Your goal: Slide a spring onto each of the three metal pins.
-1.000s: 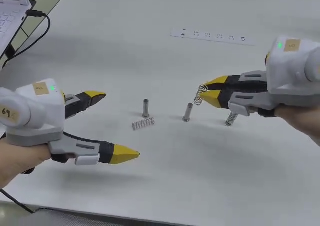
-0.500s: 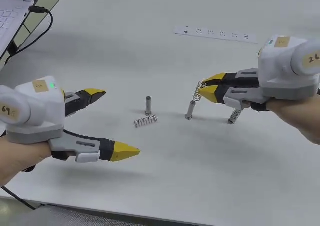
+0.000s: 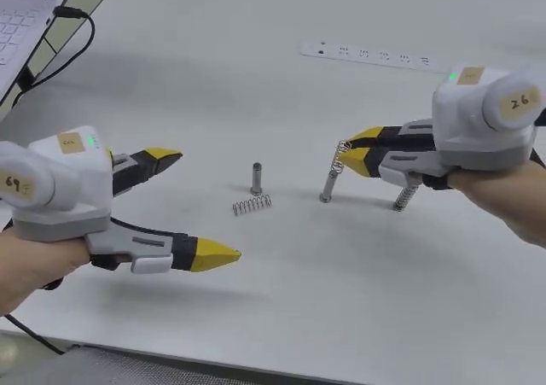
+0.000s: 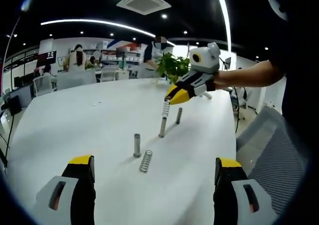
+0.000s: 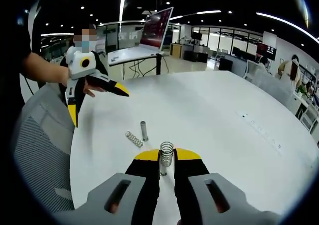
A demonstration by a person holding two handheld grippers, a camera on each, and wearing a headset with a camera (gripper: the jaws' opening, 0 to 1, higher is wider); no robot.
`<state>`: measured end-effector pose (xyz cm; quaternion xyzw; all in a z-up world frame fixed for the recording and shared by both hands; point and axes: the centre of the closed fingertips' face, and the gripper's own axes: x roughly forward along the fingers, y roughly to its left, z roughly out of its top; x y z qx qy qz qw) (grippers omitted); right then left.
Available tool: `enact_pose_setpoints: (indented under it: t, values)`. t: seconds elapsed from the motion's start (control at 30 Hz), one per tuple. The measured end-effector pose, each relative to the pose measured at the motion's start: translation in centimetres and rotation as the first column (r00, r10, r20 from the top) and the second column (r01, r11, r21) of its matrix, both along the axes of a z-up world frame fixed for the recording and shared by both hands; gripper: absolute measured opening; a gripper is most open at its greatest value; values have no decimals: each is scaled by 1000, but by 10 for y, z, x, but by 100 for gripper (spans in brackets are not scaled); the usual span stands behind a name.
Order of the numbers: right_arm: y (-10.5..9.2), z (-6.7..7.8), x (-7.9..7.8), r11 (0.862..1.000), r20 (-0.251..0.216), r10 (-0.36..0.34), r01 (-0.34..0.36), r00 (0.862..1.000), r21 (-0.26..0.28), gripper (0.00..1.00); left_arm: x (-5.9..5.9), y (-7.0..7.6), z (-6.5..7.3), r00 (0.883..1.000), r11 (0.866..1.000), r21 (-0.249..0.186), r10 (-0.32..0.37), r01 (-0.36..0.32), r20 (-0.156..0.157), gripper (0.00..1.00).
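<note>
A spring point(image 3: 340, 158), pinched in the right tool point(image 3: 348, 153), hangs over the middle pin point(image 3: 328, 187), right of centre in the head view. Threading looks underway; next, align it and lower. At lower left, the left tool point(image 3: 209, 204) is spread.

1. On the table point(image 3: 358, 300), the left pin point(image 3: 257, 178), middle pin point(image 3: 328, 185) and right pin point(image 3: 399, 205) stand in a row.
2. The loose spring point(image 3: 252, 204) lies just near of the left pin.
3. Another spring point(image 3: 405, 195) sits on the right pin.
4. The right gripper point(image 3: 347, 153) holds the third spring point(image 3: 340, 156) at the top of the middle pin.
5. The power strip point(image 3: 370, 58) lies far behind the pins.
</note>
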<state>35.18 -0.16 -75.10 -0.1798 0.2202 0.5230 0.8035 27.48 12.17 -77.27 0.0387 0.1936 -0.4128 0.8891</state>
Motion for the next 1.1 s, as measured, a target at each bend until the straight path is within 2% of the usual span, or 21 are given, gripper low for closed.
enact_pose_setpoints:
  t: [0.1, 0.6, 1.1]
  values:
    - [-1, -3, 0, 1000, -13, -4, 4, 1000, 3, 7, 0, 1, 1, 1000, 1000, -13, 7, -7, -1, 98]
    - [2, -9, -1, 1000, -18, 10, -10, 1000, -8, 8, 1, 1, -1, 1000, 1000, -12, 10, -11, -7, 98]
    - [1, -36, -2, 998, -39, 16, -19, 999, -65, 8, -1, 3, -2, 1000, 1000, -10, 13, -13, -9, 98]
